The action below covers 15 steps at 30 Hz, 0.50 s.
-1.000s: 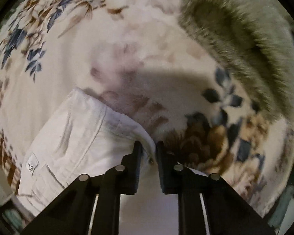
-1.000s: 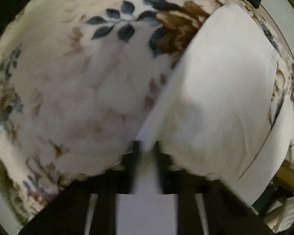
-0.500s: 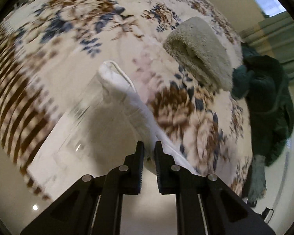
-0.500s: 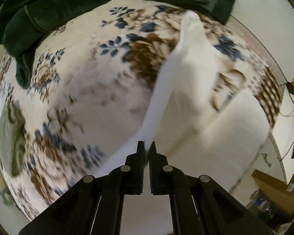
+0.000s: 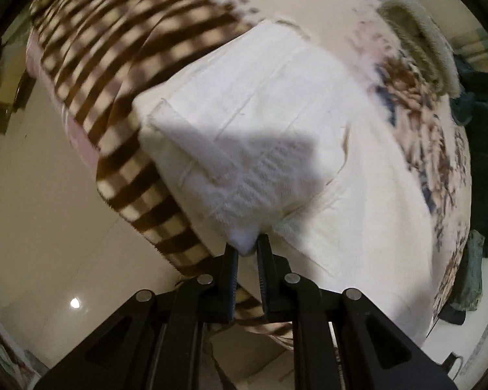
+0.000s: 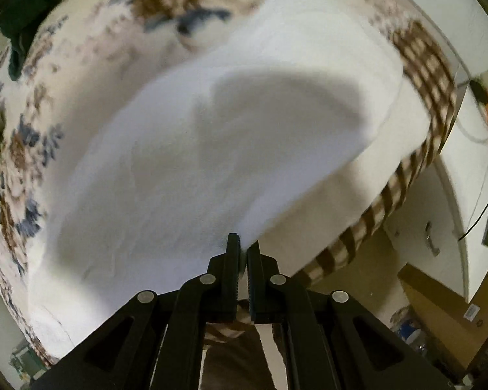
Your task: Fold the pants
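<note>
Both grippers are clamped narrow on the white pants: the left gripper pinches a bunched corner, the right gripper a thin edge. The pants are draped over the floral blanket on the bed, near its checkered border. A grey towel sits further back.

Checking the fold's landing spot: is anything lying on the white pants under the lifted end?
Nothing visible. The left gripper and right gripper each pinch the white fabric pants, and the layer beneath looks bare. The folded grey-green towel lies apart on the floral blanket.
</note>
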Tool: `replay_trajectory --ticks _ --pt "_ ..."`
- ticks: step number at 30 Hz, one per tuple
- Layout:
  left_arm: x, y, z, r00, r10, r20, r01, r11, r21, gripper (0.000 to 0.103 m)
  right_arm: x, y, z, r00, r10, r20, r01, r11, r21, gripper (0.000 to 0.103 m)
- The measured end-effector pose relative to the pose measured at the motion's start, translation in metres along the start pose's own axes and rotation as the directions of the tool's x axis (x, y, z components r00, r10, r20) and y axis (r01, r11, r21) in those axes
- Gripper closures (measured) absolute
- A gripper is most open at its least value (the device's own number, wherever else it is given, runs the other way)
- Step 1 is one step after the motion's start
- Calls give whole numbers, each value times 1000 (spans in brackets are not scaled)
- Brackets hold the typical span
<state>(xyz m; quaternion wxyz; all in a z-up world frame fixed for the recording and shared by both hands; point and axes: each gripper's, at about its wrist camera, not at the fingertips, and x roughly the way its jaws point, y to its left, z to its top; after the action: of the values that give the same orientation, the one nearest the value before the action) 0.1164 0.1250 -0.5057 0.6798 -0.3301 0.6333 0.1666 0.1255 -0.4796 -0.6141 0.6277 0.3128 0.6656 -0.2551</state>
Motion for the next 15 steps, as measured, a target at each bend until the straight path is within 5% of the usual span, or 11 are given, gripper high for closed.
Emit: replay_trajectory --ticks 1,5,8,11,15 --pt "0 2 -1 1000 15 5 -15 1000 -5 94 7 -4 -2 1000 13 -14 -13 1000 -1 95" --pt "-13 -4 -6 998 66 20 -67 998 17 90 12 -37 -4 991 117 -71 -113 992 59 62" --pt "-25 -18 -13 996 86 38 -89 994 67 72 -12 -72 0 981 192 2 -191 974 121 48" --pt "-30 -40 -18 995 68 75 -76 991 110 40 -32 -110 19 962 248 112 -267 940 213 46" --pt "-13 -65 -15 997 51 57 -59 989 139 25 -32 -151 65 940 252 232 -320 885 339 46"
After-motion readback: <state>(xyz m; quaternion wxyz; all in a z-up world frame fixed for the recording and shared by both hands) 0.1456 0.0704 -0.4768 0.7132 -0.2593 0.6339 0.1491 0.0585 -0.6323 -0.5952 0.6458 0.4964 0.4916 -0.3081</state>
